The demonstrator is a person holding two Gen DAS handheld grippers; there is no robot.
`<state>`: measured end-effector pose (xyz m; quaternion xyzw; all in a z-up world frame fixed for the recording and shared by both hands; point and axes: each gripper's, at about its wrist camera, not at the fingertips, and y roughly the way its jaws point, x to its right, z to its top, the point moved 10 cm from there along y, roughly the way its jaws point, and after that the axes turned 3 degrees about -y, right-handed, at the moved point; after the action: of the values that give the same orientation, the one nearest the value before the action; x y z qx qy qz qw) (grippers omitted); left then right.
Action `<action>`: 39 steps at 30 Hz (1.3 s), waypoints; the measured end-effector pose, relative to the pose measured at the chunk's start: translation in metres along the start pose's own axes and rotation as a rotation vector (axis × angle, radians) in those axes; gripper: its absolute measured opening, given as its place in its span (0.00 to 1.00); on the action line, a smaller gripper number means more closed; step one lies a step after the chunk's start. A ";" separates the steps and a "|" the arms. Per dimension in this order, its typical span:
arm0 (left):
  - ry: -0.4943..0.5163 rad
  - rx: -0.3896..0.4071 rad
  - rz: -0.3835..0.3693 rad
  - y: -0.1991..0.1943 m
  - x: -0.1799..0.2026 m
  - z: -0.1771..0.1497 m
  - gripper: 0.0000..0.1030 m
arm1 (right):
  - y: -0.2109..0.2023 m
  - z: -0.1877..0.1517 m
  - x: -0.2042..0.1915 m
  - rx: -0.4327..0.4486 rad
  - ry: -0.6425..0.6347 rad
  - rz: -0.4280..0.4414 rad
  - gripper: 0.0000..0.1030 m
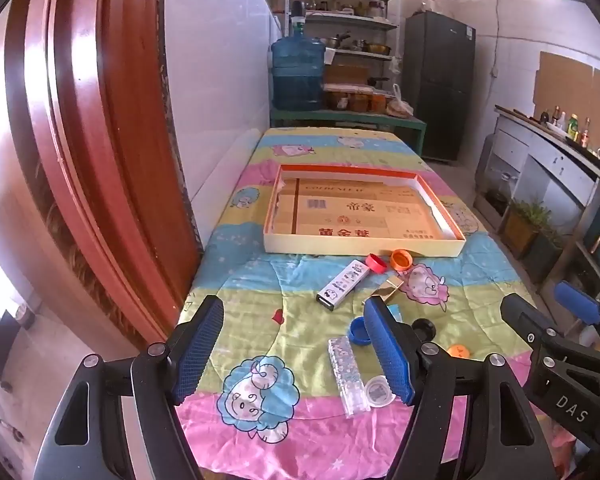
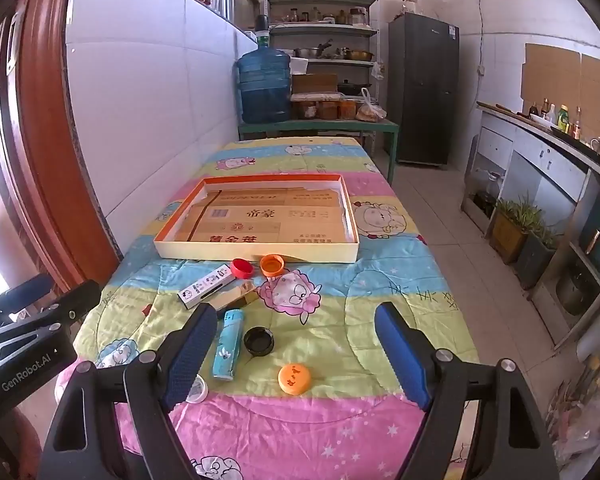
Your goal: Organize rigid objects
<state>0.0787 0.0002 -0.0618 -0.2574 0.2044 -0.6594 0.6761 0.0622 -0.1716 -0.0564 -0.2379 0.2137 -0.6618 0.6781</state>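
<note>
A shallow cardboard tray (image 1: 360, 248) (image 2: 256, 249) with an orange rim lies mid-table. In front of it lie a red cap (image 1: 376, 263) (image 2: 242, 268), an orange cap (image 1: 401, 260) (image 2: 272, 265), a white lighter (image 1: 343, 285) (image 2: 206, 285) and a gold lighter (image 1: 390, 286) (image 2: 238, 295). Nearer lie a blue cap (image 1: 357, 330), a black cap (image 2: 259, 341), a blue lighter (image 2: 228, 344), a clear glittery lighter (image 1: 348, 376), a white cap (image 1: 378, 390) and an orange lid (image 2: 294, 378). My left gripper (image 1: 296, 354) and right gripper (image 2: 296, 356) are open and empty above the near end.
The table has a colourful cartoon cloth (image 1: 260, 320) (image 2: 380, 280). A red door frame (image 1: 100, 140) stands close on the left. A water jug (image 2: 264, 84), shelves (image 2: 324, 40) and a dark fridge (image 2: 424, 88) stand at the back. A counter (image 2: 540, 152) runs along the right.
</note>
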 end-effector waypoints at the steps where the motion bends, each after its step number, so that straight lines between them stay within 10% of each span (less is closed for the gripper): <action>1: 0.006 -0.002 0.007 0.000 0.000 0.000 0.72 | 0.000 0.000 0.000 -0.001 0.001 0.003 0.78; 39: 0.005 0.008 0.002 -0.009 0.000 0.002 0.72 | -0.006 0.007 -0.012 0.004 -0.018 -0.005 0.78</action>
<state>0.0727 0.0000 -0.0546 -0.2527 0.2036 -0.6603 0.6773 0.0613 -0.1596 -0.0470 -0.2431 0.2058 -0.6617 0.6787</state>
